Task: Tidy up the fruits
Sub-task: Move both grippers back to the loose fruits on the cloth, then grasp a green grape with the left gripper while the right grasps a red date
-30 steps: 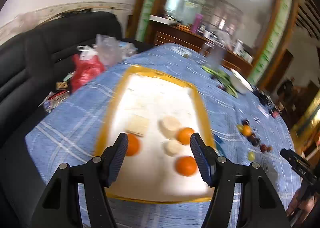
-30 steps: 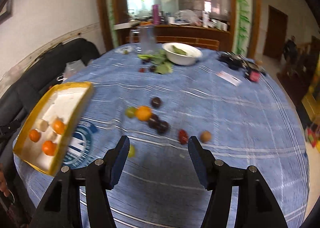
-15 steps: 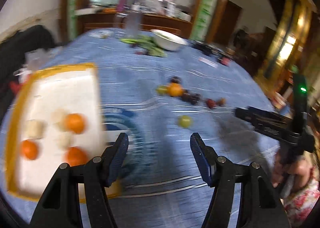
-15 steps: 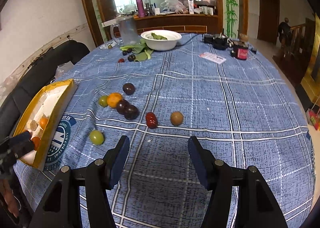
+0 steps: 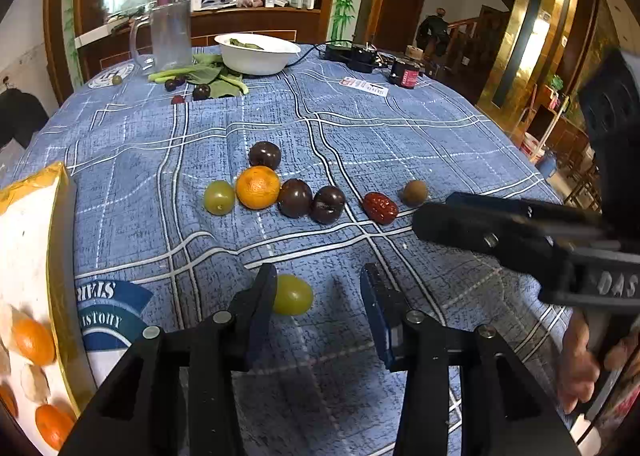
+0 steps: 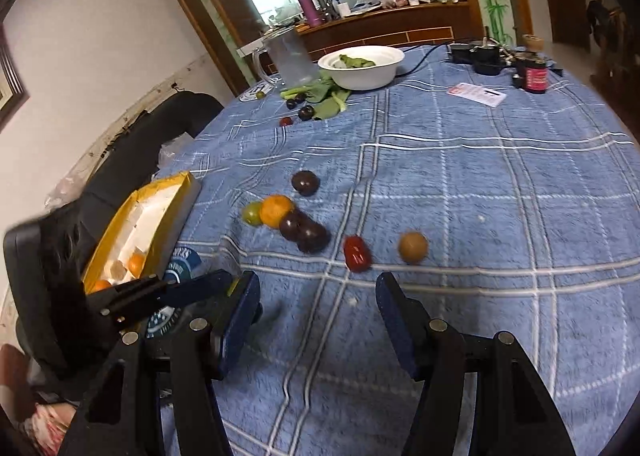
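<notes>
A lone green fruit [image 5: 292,294] lies on the blue checked cloth between the fingers of my left gripper [image 5: 318,296]. The jaws are closing; the fruit sits against the left finger and the right finger stands apart from it. Farther on lie a green fruit [image 5: 219,197], an orange [image 5: 258,187], three dark plums [image 5: 295,197], a red date [image 5: 380,207] and a brown fruit [image 5: 415,193]. The yellow-rimmed tray [image 5: 56,256] at the left holds oranges and pale pieces. My right gripper [image 6: 318,300] hovers open and empty just short of the red date [image 6: 357,252].
At the far side stand a white bowl [image 5: 256,51], a clear jug [image 5: 170,35], leafy greens [image 5: 208,75] with small dark fruits, and black devices [image 5: 360,53]. A dark sofa [image 6: 132,151] runs along the table's left edge. A person's hand [image 5: 580,356] holds the right gripper.
My left gripper has swung from over the tray to the right, come down around the lone green fruit, and its jaws have narrowed. The right gripper has dipped slightly toward the fruit row.
</notes>
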Motion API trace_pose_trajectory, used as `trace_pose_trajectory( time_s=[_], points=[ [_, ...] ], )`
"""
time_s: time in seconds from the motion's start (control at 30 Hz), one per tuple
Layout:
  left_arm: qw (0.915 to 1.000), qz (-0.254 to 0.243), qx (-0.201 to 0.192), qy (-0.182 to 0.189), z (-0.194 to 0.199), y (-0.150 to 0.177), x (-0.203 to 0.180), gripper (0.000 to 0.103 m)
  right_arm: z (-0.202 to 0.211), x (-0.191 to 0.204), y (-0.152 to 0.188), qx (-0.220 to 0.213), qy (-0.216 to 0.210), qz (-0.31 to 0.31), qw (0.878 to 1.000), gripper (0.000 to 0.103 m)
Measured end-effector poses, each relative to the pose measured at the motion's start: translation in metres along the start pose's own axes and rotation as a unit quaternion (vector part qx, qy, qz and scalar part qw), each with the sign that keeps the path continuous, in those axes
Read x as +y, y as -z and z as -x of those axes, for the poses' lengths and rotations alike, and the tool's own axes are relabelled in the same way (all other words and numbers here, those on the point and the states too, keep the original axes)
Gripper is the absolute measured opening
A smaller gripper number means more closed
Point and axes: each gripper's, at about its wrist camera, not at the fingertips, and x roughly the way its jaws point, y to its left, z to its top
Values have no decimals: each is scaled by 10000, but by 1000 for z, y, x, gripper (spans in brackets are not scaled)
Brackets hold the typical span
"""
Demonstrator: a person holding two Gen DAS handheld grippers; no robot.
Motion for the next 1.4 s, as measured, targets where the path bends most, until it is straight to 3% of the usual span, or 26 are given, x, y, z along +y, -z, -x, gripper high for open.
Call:
trace_pose_trajectory(
  time_s=[0.1,0.37,0.53,0.67,0.8,0.9,1.0,1.4],
  points=[
    [9996,21,-44,269,4,1,6,21,-14,-1,-8,56,72,24,10000,65],
    [9999,81,55,-86,-2,3,22,21,-47,-5,-11,311,427,156,9985,64],
    [9997,202,112,28,-4,3,31,22,-54,-3,-7,324,763,406,9957,44],
    [9995,-54,290,-97,-11,3,21,34,-55,-6,-7,290,748,400,9960,43],
    [9975,-251,468,-475,-19,4,15,34,-54,-4,-6,283,773,441,9956,43],
    [9952,-376,447,-782,-19,4,10,22,-54,-5,-5,267,794,419,9956,40],
    [9959,-246,383,-778,-16,4,14,22,-54,-7,-6,280,723,395,9962,20],
    [9962,517,-74,-698,39,19,43,22,-28,19,2,47,617,590,9963,20]
  ],
)
